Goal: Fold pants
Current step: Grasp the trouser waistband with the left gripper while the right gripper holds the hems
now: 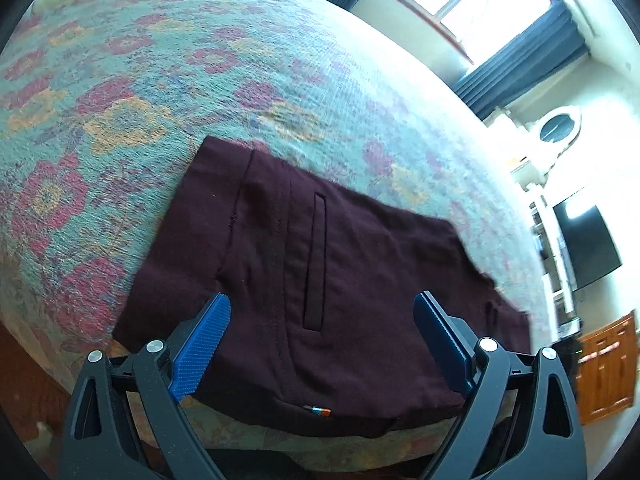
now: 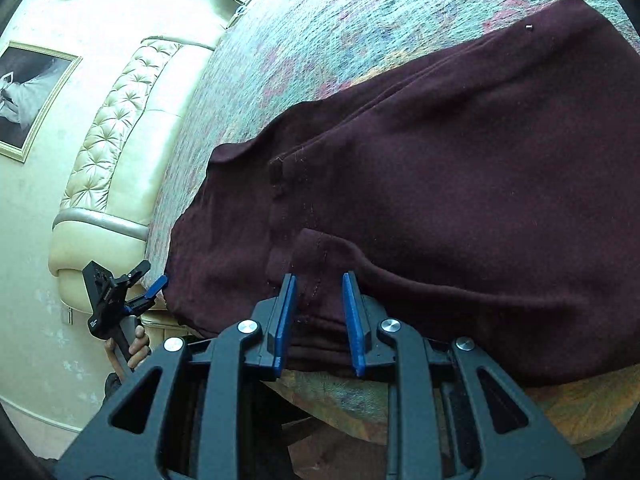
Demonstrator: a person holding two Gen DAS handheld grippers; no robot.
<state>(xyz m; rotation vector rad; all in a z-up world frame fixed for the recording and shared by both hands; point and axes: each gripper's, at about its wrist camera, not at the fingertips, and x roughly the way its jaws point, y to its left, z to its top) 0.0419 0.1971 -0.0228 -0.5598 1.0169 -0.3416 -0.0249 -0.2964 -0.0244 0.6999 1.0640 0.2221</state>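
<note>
Dark maroon pants [image 1: 320,280] lie folded on a floral bedspread [image 1: 160,80], waistband and a slit pocket facing the left wrist view. My left gripper [image 1: 322,312] is wide open just above the near edge of the pants, holding nothing. It also shows in the right wrist view [image 2: 154,280] at the pants' far corner. In the right wrist view the pants [image 2: 440,180] fill the frame. My right gripper [image 2: 319,284] has its blue fingers [image 2: 286,312] partly closed around a raised fold of cloth at the near edge.
The bed's near edge runs just under both grippers. A cream tufted headboard [image 2: 120,120] stands at the left. A window with dark curtains [image 1: 520,52], a dark screen [image 1: 588,248] and a wooden cabinet [image 1: 608,364] lie beyond the bed.
</note>
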